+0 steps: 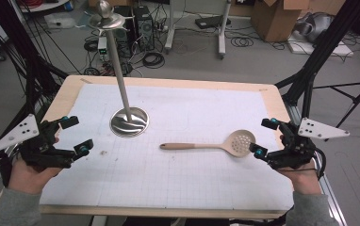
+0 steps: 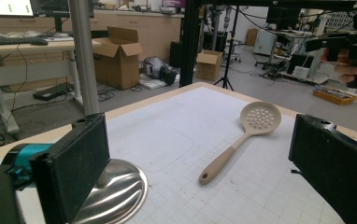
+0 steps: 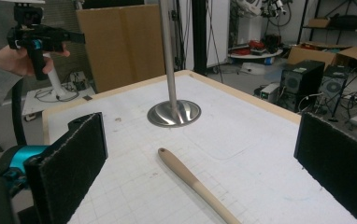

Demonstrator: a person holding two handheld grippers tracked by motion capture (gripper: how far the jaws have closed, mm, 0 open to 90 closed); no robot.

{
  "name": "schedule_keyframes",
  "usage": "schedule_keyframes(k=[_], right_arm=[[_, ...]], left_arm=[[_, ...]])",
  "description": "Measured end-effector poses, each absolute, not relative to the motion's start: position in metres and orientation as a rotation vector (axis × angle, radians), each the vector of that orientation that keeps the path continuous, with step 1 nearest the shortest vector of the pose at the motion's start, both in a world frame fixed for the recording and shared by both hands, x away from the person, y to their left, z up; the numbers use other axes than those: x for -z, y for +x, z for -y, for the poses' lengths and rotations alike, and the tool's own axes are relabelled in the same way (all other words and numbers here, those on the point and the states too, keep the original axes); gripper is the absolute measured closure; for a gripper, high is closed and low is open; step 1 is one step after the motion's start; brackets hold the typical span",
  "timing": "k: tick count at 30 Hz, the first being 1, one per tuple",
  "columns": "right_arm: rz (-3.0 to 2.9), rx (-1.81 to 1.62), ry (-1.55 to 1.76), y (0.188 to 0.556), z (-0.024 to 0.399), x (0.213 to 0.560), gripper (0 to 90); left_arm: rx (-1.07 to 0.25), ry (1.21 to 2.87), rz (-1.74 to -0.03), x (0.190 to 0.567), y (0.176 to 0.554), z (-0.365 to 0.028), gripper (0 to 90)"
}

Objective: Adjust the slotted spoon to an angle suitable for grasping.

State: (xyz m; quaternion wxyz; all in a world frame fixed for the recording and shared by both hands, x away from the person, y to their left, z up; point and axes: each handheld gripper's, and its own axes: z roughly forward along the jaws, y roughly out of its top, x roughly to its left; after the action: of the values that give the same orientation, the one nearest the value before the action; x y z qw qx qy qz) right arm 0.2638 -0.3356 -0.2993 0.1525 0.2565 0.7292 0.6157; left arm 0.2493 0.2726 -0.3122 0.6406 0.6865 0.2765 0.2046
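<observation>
**A:** Both grippers are up off the mat and both are spread wide. The left gripper (image 1: 77,135) hangs at the left edge of the table (image 1: 69,87), jaws parted, nothing between them. Same for the right gripper (image 1: 264,137), hovering at the right side.

**B:** And the slotted spoon (image 1: 216,145) lies flat on the white gridded mat (image 1: 178,183), handle pointing left, perforated bowl to the right, just beside the right gripper's nearer jaw. I'd judge that hand goes for it.

**A:** In the right gripper view the handle (image 3: 193,182) runs up between the two jaw pads, so the line-up looks decent already.

**B:** The trick is to come down low and close across the handle, not the bowl. The bowl is wide and shallow and would likely skate out. Square the pads to the handle's sides, touch the mat lightly, then squeeze.

**A:** What about the steel stand (image 1: 129,121)?

**B:** Round base on the mat, tall pole, well apart from the spoon. There's some fitting at the top, but I can't make out whether it's a hook or a dish; too small. Probably where the spoon ends up.

**A:** Then grip near mid-handle, leaving the end hole free.
</observation>
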Motion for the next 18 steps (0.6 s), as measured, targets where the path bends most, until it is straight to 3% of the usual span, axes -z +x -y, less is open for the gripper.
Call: schedule_keyframes(k=[10, 18], right_arm=[[-2.112, -1.768, 0.718, 0.2634, 0.3344, 0.3015, 1.9], [-2.156, -1.757, 0.702, 0.2709, 0.3298, 0.307, 11.6]], left_arm=[[-0.463, 1.571, -0.635, 0.3141, 0.2483, -0.2735, 5.6], [-0.47, 1.572, -0.647, 0.3153, 0.2462, -0.2766, 5.6]])
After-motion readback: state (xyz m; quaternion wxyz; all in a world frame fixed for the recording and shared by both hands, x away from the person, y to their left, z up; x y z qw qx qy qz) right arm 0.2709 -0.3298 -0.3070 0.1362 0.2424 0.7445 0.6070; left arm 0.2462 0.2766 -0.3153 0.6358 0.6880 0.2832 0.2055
